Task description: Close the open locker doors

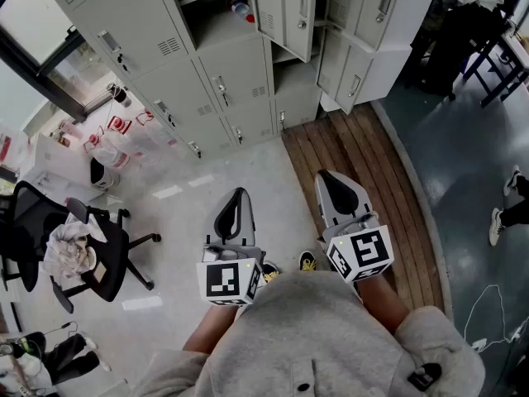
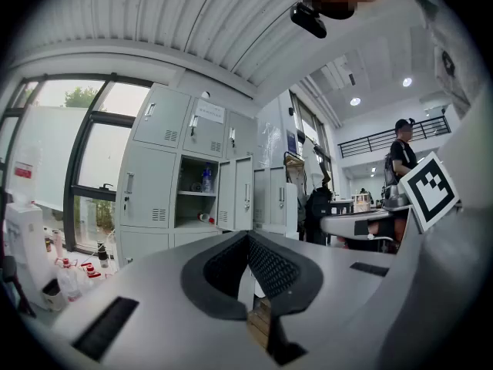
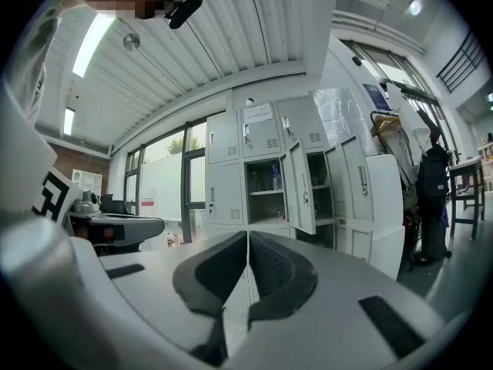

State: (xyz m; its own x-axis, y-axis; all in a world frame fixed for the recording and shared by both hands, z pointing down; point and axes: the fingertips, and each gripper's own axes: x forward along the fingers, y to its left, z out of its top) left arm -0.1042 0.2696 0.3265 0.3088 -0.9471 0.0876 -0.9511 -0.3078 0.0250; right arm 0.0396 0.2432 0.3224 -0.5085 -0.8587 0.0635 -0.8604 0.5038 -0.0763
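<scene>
Both empty and clenched, left gripper (image 1: 237, 198) and right gripper (image 1: 332, 180) sit well short of the open locker doors (image 1: 287, 7) far ahead; pushing hard, I could bounce a door back or catch the bottle (image 1: 241, 10) inside

The lockers (image 1: 223, 81) and their open locker doors (image 1: 297, 7) are pale grey painted metal, smooth with a soft sheen. The left claw (image 2: 248, 237) and right claw (image 3: 247, 234) have matt grey plastic shells. Their black pads (image 2: 271, 268) look rubbery, with a fine ribbed grain. The floor (image 1: 190, 188) before the lockers is pale, speckled and smooth. Beside it runs a strip of brown wooden planks (image 1: 364, 155), then dark glossy flooring (image 1: 463, 155). The person's grey top (image 1: 314, 337) is soft cloth. The ceiling (image 3: 231, 45) is ribbed white sheet.
</scene>
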